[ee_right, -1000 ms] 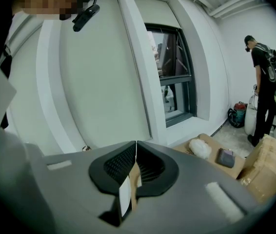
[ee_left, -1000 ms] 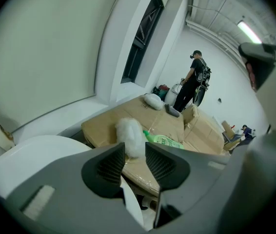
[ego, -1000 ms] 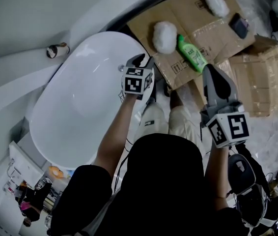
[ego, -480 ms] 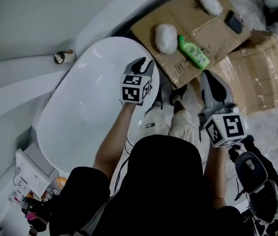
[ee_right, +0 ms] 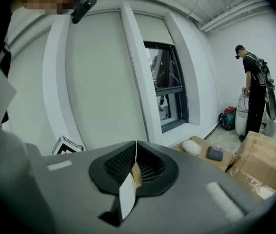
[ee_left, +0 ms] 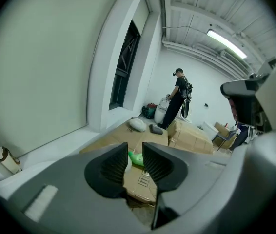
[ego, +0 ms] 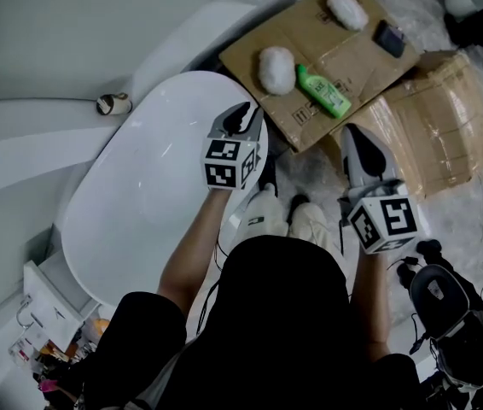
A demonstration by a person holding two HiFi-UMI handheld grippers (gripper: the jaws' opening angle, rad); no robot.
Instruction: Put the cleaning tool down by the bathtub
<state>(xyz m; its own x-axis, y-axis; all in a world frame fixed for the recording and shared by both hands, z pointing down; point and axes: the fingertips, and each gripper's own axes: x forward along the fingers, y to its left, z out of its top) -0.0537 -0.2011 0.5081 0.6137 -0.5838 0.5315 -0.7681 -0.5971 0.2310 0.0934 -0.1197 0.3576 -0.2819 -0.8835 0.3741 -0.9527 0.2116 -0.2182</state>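
We logged the left gripper [ego: 243, 114] over the bathtub [ego: 130, 186] rim, its jaws narrow and closing with nothing between them. The right gripper [ego: 354, 137] had its jaws together, empty. The white fluffy cleaning tool [ego: 276, 68] lay on the cardboard sheet [ego: 352, 49] at its tub-side edge, with a green bottle [ego: 324, 91] just beside it. The taped cardboard box [ego: 433, 135] sat closed.

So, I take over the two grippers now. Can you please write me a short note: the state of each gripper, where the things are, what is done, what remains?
Left gripper: empty, jaws apart and closing, held over the rim of the bathtub.
Right gripper: shut, empty, held near the cardboard.
Things: two white fluffy pads, a green bottle and a dark object lie on the cardboard beside the bathtub.
Done: nothing is held, so the tool seems already put down.
Left: probably nothing. I cannot tell which item was the tool.
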